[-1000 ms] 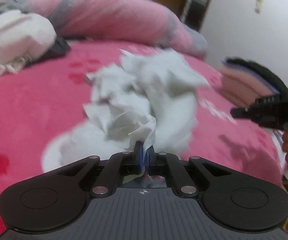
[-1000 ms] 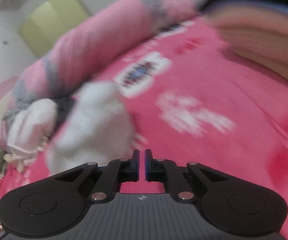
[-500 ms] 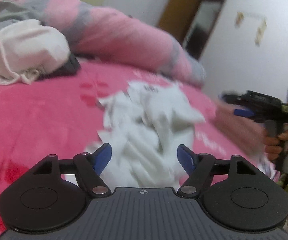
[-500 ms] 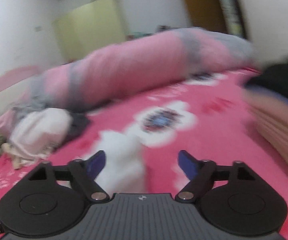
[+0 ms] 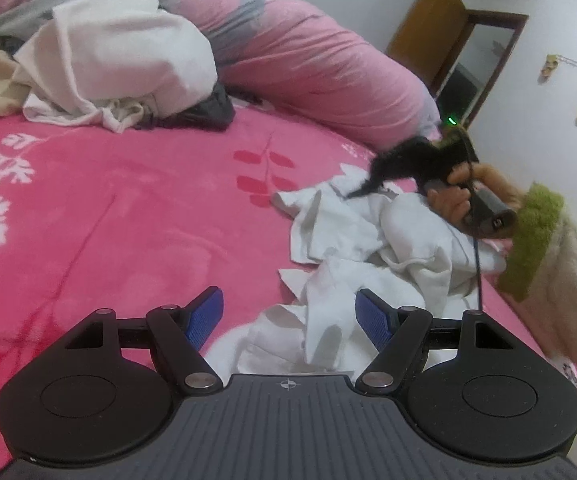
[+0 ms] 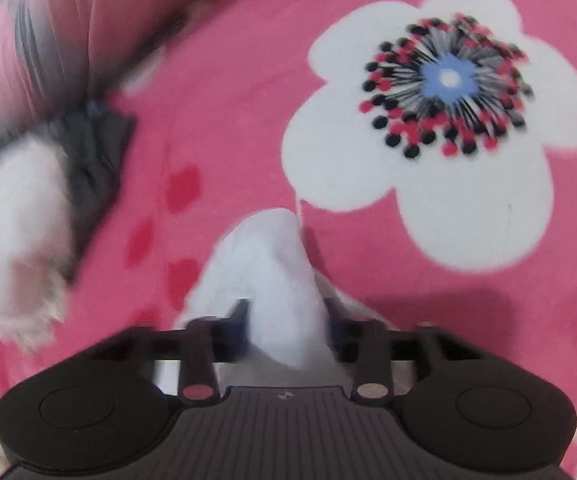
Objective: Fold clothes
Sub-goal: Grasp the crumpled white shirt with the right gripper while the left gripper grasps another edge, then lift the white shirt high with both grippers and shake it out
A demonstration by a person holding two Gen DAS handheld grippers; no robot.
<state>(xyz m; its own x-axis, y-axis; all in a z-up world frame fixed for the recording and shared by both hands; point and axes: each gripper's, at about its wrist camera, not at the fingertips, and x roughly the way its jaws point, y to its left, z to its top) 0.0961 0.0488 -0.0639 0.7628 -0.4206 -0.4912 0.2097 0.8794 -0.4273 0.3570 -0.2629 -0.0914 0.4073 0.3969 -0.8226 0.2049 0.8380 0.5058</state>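
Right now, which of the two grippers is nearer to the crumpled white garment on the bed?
Right. The right gripper has a fold of the white garment between its fingers. The left gripper is open just short of the garment's near edge, not touching it.

My two handheld grippers, black bodies with blue pads.

My left gripper (image 5: 290, 318) has a ribbed grey deck with a crosshair mark, round black side housings, silver pivot screws and blue textured fingers (image 5: 204, 316). My right gripper (image 6: 286, 322) matches; a thin black cable (image 5: 477, 256) hangs from it.
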